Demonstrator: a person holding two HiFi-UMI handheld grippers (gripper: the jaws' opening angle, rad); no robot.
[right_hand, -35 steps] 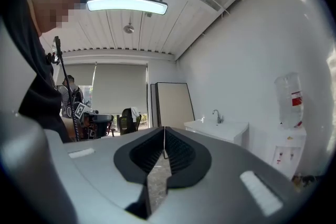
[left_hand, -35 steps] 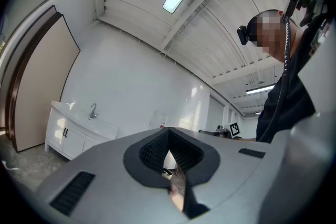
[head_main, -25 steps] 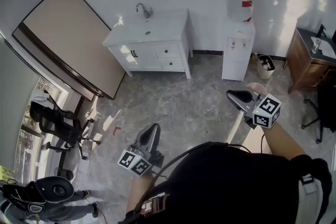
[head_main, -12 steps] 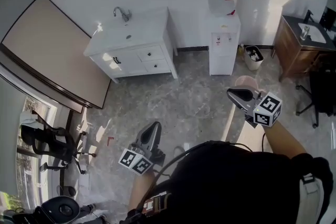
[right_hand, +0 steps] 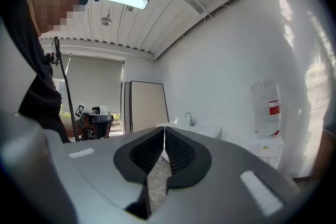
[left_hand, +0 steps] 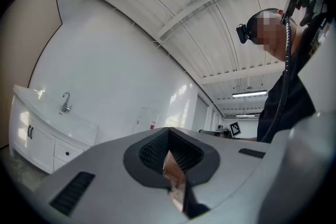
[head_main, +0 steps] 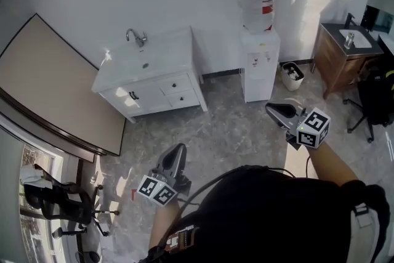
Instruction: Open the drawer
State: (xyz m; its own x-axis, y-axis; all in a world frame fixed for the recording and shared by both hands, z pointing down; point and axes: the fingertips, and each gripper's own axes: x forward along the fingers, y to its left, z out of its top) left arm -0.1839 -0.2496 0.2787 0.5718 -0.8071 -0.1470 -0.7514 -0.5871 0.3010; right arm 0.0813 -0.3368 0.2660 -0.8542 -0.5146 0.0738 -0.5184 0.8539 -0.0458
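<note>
Both left gripper (head_main: 177, 151) and right gripper (head_main: 272, 109) have fingers pressed together; drawer (head_main: 172, 84) (upper left) sits well apart; approach, spread fingers, pinch its knob (head_main: 176, 85) squarely.

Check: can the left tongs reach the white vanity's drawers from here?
Probably not yet. The left tongs are shut and held well short of the drawers, with open floor between. Nothing blocks the way, so walking closer should do.

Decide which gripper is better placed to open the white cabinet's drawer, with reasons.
Left, probably: the left gripper is nearer the drawers; the right gripper sits off toward the water cooler. Both shut.
</note>
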